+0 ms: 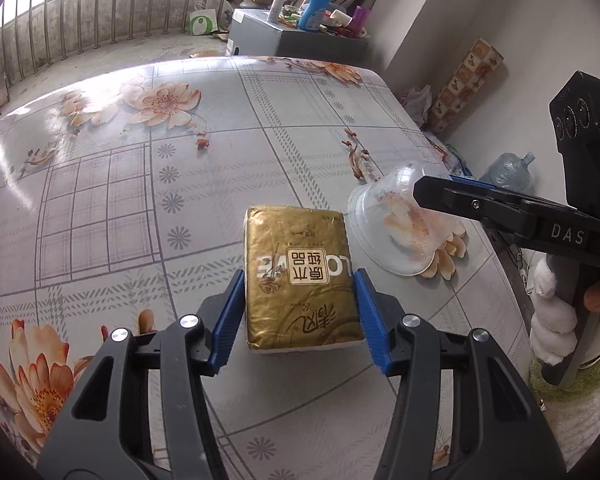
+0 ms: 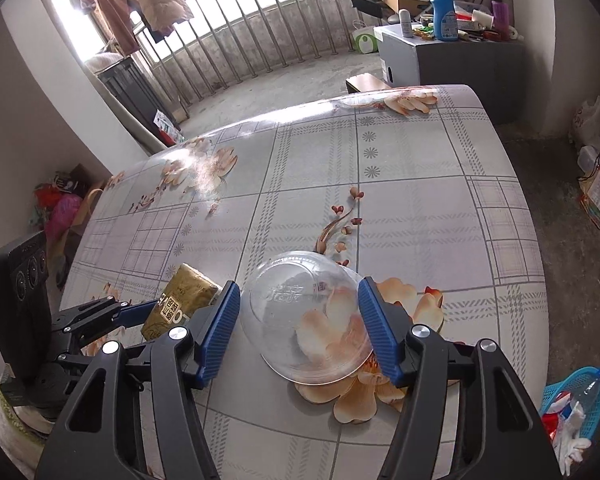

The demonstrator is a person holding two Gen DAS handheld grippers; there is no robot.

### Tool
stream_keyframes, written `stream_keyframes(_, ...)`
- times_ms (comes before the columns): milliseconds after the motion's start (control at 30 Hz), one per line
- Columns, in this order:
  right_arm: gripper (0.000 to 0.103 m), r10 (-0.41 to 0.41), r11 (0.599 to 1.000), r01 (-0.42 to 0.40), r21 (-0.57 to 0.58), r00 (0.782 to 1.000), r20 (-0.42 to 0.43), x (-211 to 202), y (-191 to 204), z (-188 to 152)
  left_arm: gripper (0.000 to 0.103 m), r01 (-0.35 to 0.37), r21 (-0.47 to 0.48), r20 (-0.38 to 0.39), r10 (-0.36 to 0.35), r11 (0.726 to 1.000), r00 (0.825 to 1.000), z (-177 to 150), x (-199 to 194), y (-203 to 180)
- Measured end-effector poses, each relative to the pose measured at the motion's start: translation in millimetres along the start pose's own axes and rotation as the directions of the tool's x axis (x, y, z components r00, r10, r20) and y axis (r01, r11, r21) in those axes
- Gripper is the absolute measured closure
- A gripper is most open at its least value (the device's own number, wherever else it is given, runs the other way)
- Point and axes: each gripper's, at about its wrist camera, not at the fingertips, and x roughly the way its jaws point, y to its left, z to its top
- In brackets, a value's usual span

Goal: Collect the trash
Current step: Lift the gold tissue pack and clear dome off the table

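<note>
L fingers (image 1: 230,320) clamped on gold tissue pack (image 1: 302,276) at table (image 1: 140,200) centre, R fingers (image 2: 220,328) pinching the clear plastic bowl (image 2: 306,320) lying tipped beside it; risk: thin bowl wall may buckle & pop out, slick pack wrapper could slip.

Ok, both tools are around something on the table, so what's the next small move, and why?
Probably lift both straight up. The left tool has its pads against the gold tissue pack, and the right tool flanks the tipped clear plastic bowl. Both items rest on the table, and the blue basket waits on the floor.
</note>
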Motion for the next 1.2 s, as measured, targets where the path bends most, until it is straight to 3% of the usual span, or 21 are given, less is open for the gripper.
stream_keyframes(367,0.043,-0.027,0.999,0.027,0.034,1.0,-0.008,-75,25,-118,0.052,0.025,-0.027,-0.044,-0.026,0.999,0.999,-100,-63,-10)
stream_keyframes(533,0.043,-0.058,0.996,0.058,0.072,0.998,0.0,-99,31,-154,0.048,0.01,-0.056,-0.037,-0.012,0.998,0.999,-123,-78,-12)
stream_keyframes(700,0.04,-0.062,0.993,0.061,0.099,0.998,0.009,-106,29,-164,0.036,-0.01,-0.064,-0.027,0.008,0.998,1.0,-126,-79,-17)
stream_keyframes(900,0.032,-0.075,0.991,0.074,0.114,0.997,0.009,-104,32,-165,0.036,-0.074,-0.035,-0.012,0.073,0.997,0.997,-115,-65,-30)
stream_keyframes(1200,0.031,-0.167,0.983,0.168,0.074,0.986,-0.027,-90,39,-165,0.036,-0.162,0.019,0.022,0.161,0.987,0.987,-112,-54,-42)
